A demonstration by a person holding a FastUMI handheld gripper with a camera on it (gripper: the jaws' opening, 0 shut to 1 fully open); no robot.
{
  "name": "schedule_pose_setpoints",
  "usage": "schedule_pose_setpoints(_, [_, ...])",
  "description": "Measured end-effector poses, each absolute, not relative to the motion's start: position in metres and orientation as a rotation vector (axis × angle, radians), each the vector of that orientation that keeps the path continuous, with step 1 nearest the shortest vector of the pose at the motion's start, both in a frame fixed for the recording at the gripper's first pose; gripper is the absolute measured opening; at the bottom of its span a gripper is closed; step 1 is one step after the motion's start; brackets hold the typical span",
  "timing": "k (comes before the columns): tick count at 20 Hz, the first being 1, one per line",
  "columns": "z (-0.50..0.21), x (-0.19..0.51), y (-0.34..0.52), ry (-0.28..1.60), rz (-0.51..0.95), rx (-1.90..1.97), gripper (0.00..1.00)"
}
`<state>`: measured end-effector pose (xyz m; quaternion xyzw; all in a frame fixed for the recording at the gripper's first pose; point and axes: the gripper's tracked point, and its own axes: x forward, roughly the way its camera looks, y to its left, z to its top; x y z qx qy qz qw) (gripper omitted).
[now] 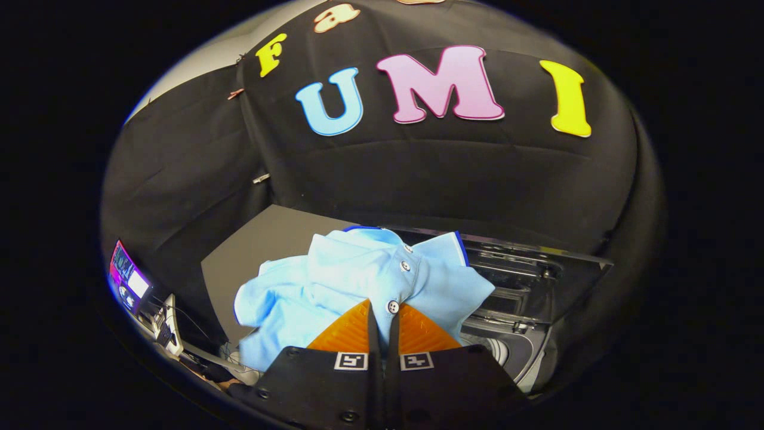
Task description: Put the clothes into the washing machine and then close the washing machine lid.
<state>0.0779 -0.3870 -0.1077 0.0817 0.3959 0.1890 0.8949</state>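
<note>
Gripper view: gripper [382,310] pinching shirt [358,275] at placket, held above open washer [513,346]; loading step in hand; next, carry over drum and release

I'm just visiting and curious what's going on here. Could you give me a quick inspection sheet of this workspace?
Surface: dark grey tabletop beside the machine.
Job's things: light blue shirt bunched up, held above the washing machine; lid raised.
Clutter: small items by a lit screen, too blurred to name.
Claw: claw closed, fingers pinching the shirt's buttoned placket.
Cables: thin wires near the screen.
Surroundings: black cloth wall.
</note>
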Motion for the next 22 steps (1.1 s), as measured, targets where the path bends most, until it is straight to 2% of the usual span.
schedule_pose_setpoints(9, [-0.181, 0.082, -0.444, 0.890, 0.244, 0.086, 0.05])
schedule_pose_setpoints(22, [-0.333, 0.044, -0.459, 1.093, 0.229, -0.092, 0.05])
